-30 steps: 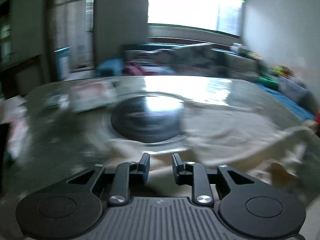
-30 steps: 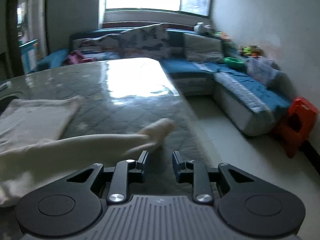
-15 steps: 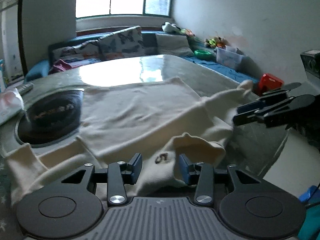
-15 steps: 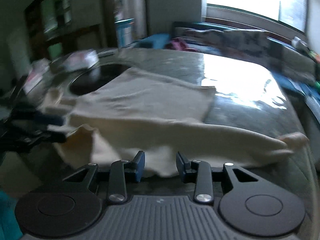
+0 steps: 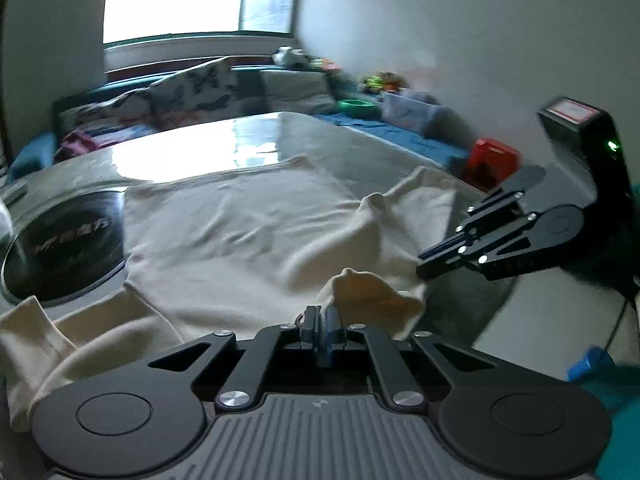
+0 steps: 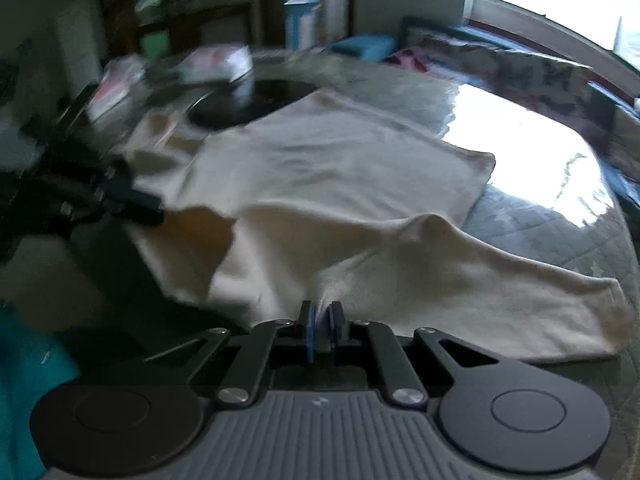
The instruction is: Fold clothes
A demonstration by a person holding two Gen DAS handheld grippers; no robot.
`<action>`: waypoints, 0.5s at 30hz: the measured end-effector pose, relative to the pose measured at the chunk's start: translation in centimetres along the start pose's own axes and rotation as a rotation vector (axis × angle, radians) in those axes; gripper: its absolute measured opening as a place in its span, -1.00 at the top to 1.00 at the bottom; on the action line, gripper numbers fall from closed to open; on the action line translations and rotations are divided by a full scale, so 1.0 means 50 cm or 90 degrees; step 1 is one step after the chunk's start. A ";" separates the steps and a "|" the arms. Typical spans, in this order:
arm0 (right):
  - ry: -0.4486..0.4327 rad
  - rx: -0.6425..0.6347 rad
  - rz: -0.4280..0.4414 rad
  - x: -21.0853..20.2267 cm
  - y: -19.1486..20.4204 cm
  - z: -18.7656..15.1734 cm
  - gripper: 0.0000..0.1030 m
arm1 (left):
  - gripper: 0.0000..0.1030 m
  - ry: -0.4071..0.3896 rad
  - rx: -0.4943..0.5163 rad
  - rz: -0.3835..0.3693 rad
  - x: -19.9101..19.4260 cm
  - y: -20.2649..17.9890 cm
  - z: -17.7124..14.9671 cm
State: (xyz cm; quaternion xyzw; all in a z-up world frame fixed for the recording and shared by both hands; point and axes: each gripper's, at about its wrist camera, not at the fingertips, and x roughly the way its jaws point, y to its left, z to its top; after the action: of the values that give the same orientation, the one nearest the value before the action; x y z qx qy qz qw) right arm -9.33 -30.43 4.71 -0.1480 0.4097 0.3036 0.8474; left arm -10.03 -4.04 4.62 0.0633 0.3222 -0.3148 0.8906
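Cream fabric of the long-sleeved top point(image 5: 240, 232) lies spread across the table point(image 5: 224, 148), partly over the black round hob point(image 5: 64, 248). Both tools have just clamped down: half a second ago their jaws stood apart over the near hem. Your left gripper point(image 5: 321, 320) now pinches the collar edge; your right gripper point(image 6: 322, 320) pinches cloth beside the sleeve point(image 6: 520, 292). Both grips appear set, so the first fold is ready to lift.

I count: 1 cream shirt point(image 5: 248, 232) | 2 grippers, left point(image 5: 322, 320), right point(image 6: 322, 316) | 1 table point(image 6: 560, 216) | 1 black cooktop disc point(image 5: 64, 252) | 1 red stool point(image 5: 494, 160)
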 end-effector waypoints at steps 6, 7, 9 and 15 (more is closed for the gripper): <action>-0.013 -0.008 -0.005 -0.028 0.011 -0.002 0.64 | 0.89 0.030 0.043 -0.033 0.004 -0.003 -0.001; -0.024 -0.004 -0.008 -0.033 0.012 0.001 0.62 | 0.89 0.019 0.047 -0.038 -0.001 -0.002 0.007; -0.043 0.001 -0.013 -0.038 0.014 0.007 0.57 | 0.88 -0.008 0.053 -0.040 -0.013 -0.002 0.025; -0.046 0.035 -0.012 -0.003 0.001 0.007 0.56 | 0.88 -0.043 0.013 -0.031 0.042 0.002 0.088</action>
State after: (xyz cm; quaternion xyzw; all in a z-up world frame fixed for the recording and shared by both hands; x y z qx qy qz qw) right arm -9.23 -30.28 5.03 -0.1173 0.3855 0.2892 0.8683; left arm -6.36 -6.43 6.76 0.0533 0.2900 -0.3416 0.8924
